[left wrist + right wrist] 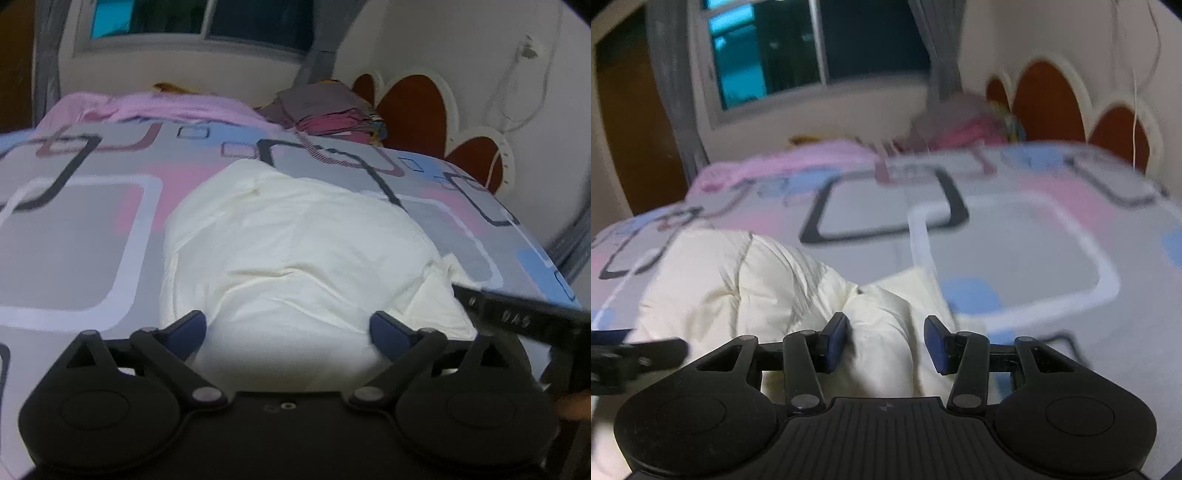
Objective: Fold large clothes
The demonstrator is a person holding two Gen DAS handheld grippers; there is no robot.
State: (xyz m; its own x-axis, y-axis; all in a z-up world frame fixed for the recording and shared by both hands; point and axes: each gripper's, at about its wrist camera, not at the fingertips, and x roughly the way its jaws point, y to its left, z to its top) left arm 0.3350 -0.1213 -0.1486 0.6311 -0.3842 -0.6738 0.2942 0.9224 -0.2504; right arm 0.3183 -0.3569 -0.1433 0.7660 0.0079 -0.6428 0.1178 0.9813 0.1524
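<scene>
A cream-white puffy garment (295, 236) lies bunched on the bed's patterned sheet (74, 240). In the left wrist view my left gripper (290, 330) hovers over the garment's near edge, jaws wide open, nothing between the pads. My right gripper's black body (517, 317) reaches in from the right over the garment's right corner. In the right wrist view the garment (738, 288) fills the lower left. My right gripper (886, 341) is partly open with a loose fold of the cloth bulging between its blue pads, which do not pinch it. Part of the left gripper (628, 354) shows at the left edge.
A stack of folded clothes (332, 110) sits at the far end by the brown and white headboard (413, 110). A pink blanket (166, 107) lies along the far side. A window (812, 44) and grey curtains are behind. The sheet (1015, 251) spreads right of the garment.
</scene>
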